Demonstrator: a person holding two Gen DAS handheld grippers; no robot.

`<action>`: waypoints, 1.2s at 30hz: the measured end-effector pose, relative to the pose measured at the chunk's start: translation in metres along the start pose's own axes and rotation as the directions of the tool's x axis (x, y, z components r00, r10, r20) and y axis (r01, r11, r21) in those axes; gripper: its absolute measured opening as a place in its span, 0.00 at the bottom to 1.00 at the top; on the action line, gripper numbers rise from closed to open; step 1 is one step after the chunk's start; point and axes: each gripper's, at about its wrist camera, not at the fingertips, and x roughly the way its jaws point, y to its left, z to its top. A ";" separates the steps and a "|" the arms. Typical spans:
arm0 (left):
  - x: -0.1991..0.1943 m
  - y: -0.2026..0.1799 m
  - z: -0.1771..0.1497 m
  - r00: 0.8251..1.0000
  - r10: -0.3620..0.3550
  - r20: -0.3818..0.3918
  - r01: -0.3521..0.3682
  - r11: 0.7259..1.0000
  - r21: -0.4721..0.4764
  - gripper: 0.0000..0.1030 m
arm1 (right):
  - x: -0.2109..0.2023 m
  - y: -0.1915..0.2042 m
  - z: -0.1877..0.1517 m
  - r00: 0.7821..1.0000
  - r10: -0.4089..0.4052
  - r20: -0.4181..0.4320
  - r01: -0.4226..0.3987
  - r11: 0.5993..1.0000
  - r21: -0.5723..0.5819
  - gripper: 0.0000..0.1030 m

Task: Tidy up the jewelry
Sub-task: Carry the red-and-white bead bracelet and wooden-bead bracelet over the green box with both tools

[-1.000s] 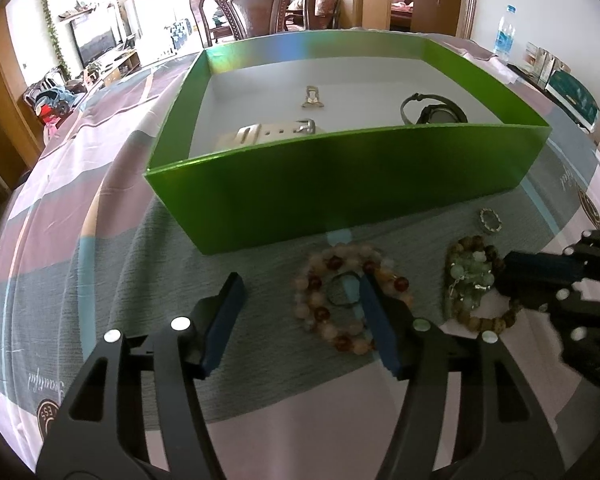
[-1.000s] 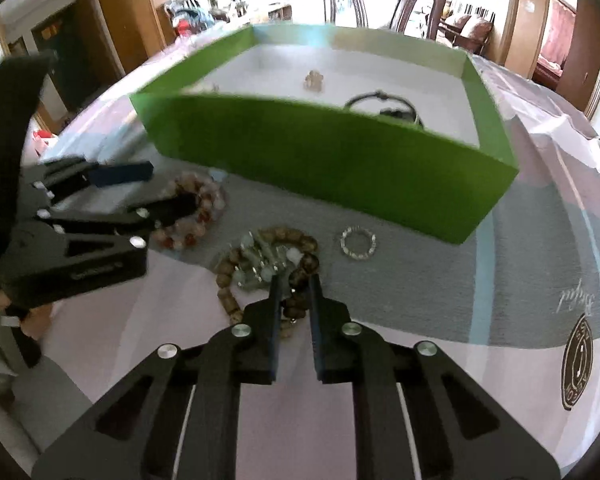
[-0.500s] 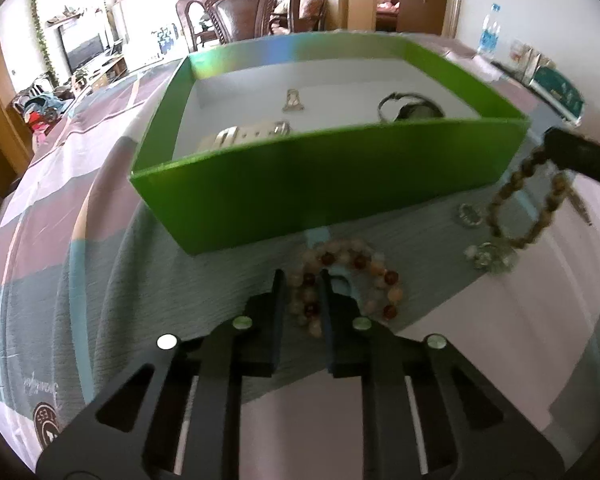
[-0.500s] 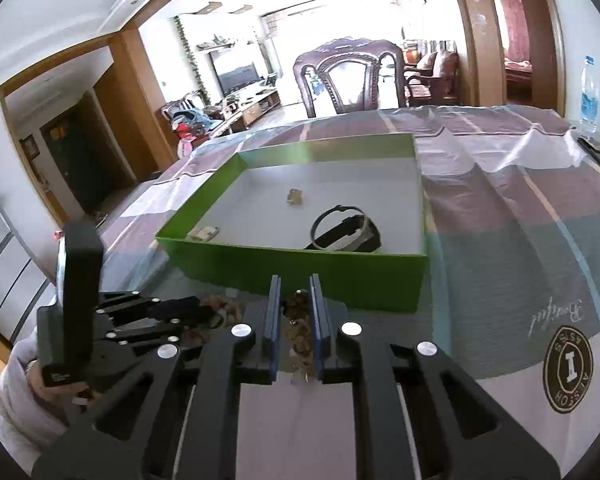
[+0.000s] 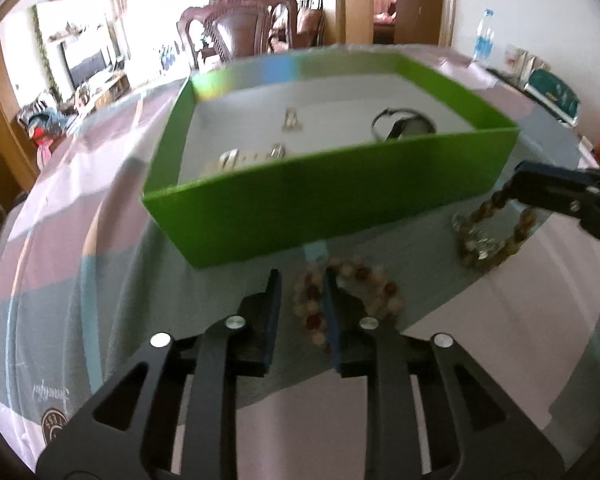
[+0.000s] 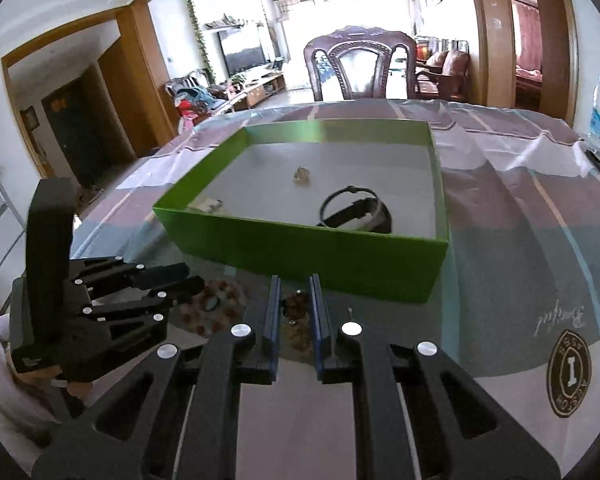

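Step in hand: moving bracelets into the green box (image 5: 332,200). Right hand-held gripper (image 6: 294,292) clamped on the brown bead bracelet (image 5: 496,236), loop dangling long axis downward beside the box's near wall; next probably calls for carrying over the wall, then release. Left hand-held gripper (image 5: 300,284) opening, straddling one side of the pink bracelet (image 5: 348,296), flat on the table (image 5: 80,280); probably needs re-closing.
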 end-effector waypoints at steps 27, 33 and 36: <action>-0.032 0.017 0.006 0.984 -0.119 0.134 0.132 0.987 -0.087 0.08 | 0.008 -0.005 -0.002 0.999 -0.016 -0.041 0.017 1.000 0.014 0.13; -0.036 0.018 0.008 0.989 -0.019 0.145 0.033 0.995 -0.097 0.08 | 0.004 -0.005 0.000 0.999 -0.033 -0.017 0.033 0.999 0.013 0.13; -0.028 0.023 0.007 0.994 0.011 0.109 0.002 0.993 -0.114 0.08 | 0.000 -0.009 0.003 0.999 -0.035 0.000 0.035 0.999 0.034 0.13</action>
